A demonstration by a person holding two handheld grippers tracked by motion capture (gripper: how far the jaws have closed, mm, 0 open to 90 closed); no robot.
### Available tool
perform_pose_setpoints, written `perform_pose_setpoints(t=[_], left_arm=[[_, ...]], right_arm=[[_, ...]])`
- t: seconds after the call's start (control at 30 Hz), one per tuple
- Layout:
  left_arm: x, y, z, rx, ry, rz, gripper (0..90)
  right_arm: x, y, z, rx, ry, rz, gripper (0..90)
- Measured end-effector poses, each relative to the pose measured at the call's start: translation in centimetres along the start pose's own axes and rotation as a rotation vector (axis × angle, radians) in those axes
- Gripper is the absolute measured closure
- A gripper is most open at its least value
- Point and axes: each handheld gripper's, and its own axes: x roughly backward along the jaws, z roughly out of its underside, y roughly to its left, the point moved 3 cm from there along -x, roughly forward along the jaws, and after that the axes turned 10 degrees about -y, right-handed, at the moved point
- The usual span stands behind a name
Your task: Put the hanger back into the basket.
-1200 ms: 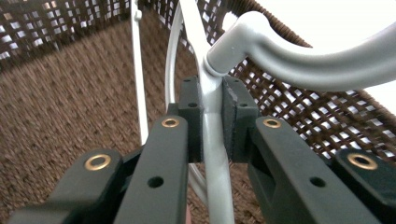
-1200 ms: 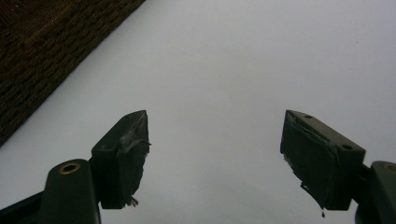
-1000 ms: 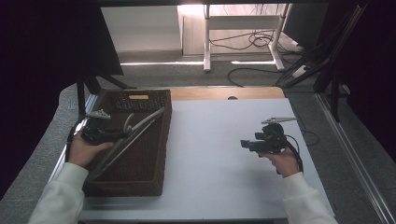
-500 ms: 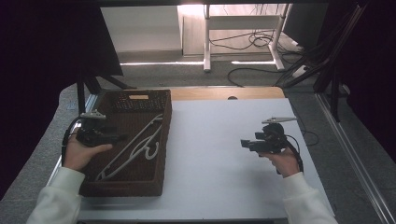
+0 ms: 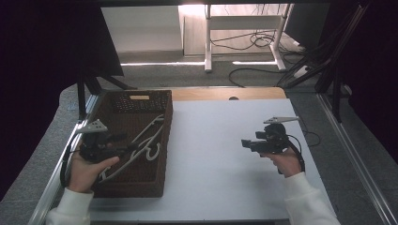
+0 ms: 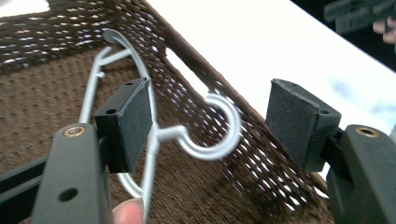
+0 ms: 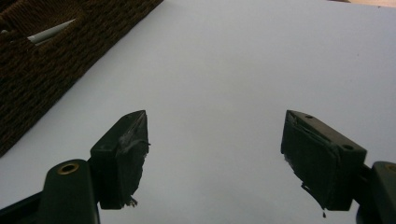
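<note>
The left gripper [image 6: 208, 121] has just been opening, its jaws spread wide around a white hanger [image 6: 205, 135] in the brown basket [image 5: 141, 183]. The right gripper [image 7: 215, 154] gapes empty above the table [image 5: 220, 154].

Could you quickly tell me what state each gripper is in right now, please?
Left gripper: open, jaws just opened; the white hanger lies between them, ungripped.
Right gripper: open, holding nothing.

Left gripper [image 5: 123, 149] jaws just opened wide; right gripper [image 5: 244, 143] likewise agape (level).

White table [image 5: 220, 154] with brown basket [image 5: 162, 136]
</note>
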Motion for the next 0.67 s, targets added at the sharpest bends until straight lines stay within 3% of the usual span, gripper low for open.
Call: perform_pose_setpoints(t=[0.1, 0.2, 0.33, 0.67], left_arm=[[-0.7, -1.6, 0.4, -0.052, 0.035, -0.012, 30.9], [-1.7, -2.8, 1.0, -0.075, 0.061, 0.031, 30.7], [-3.1, -3.4, 1.6, -0.099, 0.1, 0.019, 30.7], [-3.2, -3.4, 1.5, -0.089, 0.045, -0.01, 30.9]], right_arm=[[0.2, 0.1, 0.0, 0.009, -0.004, -0.009, 23.5], [0.7, 0.3, 0.4, 0.047, -0.005, -0.03, 23.0], [1.1, 0.2, 1.0, 0.062, -0.009, -0.037, 22.7], [1.3, 0.0, 1.5, 0.116, -0.019, -0.023, 18.0]])
